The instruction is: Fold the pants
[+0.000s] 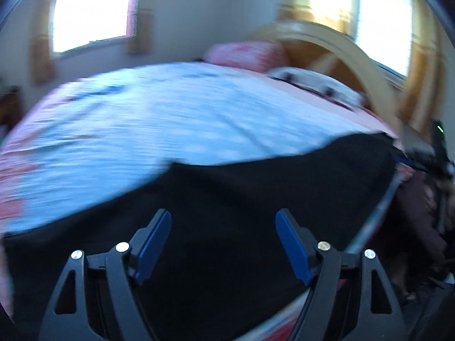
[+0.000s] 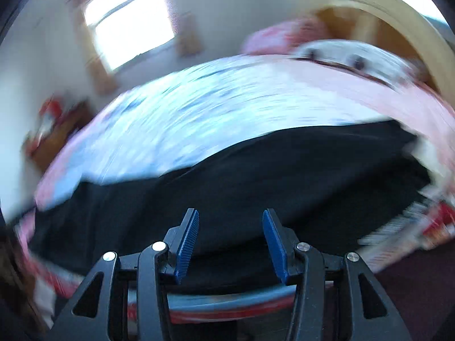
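Note:
Black pants [image 1: 256, 187] lie spread flat along the near edge of the bed, also shown in the right wrist view [image 2: 270, 170]. My left gripper [image 1: 223, 216] is open and empty above the pants' near part. My right gripper [image 2: 230, 216] is open and empty over the pants' near edge. Both views are motion-blurred, so folds and the waistband do not show.
The bed has a light blue and pink patterned cover [image 1: 142, 119]. Pink [image 1: 244, 54] and white [image 1: 312, 82] pillows lie by the wooden headboard [image 1: 349, 54]. Windows [image 1: 91, 11] are behind. A dark-clothed person [image 1: 421, 213] is at the right edge.

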